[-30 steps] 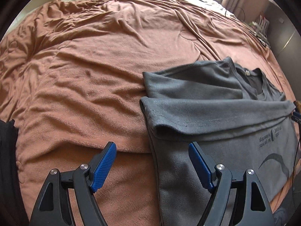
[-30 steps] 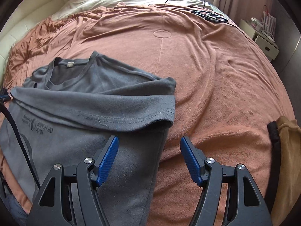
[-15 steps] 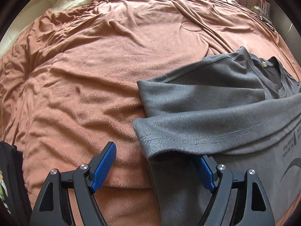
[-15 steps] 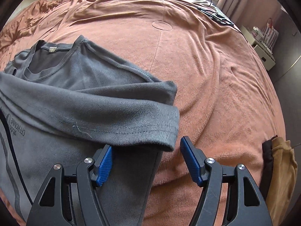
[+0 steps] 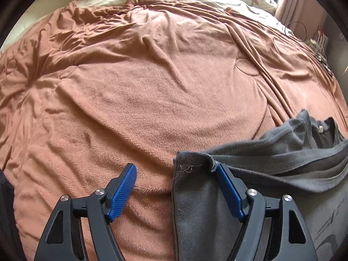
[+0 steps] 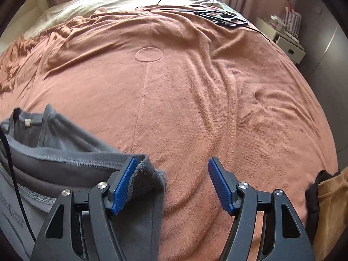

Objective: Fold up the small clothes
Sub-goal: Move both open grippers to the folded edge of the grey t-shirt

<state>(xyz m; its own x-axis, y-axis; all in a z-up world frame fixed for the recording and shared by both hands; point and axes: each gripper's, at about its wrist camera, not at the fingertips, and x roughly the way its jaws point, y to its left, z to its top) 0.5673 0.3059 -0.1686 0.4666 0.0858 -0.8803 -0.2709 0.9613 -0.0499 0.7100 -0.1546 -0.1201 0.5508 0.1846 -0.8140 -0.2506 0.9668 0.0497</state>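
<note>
A grey T-shirt lies on a bed covered by a rust-brown blanket, at the near edge of the bed, between the two hand-held grippers. Its long axis runs from the near edge toward the head of the bed, with the neckline and its small white label at the far end; the lower part has been folded up so that a stitched hem band lies crosswise over the body. A printed logo with small text shows on the near panel in the left wrist view. The left hand-held gripper is spread wide: its right blue pad sits against the left corner of the folded hem, the cloth bunching over its tip, while its left blue pad hangs over bare blanket, apart from the shirt. The shirt's left edge falls in the gap between the two pads, and nothing is clamped. In the right wrist view the same shirt occupies the lower left, with the collar pointing away. The right hand-held gripper is likewise spread wide; its left pad touches the right corner of the hem fold, which curls around the pad's tip, and its right pad is over bare blanket. A thin black cable crosses the shirt at the left. A mustard-yellow and black garment lies at the bed's right edge, well apart.
</note>
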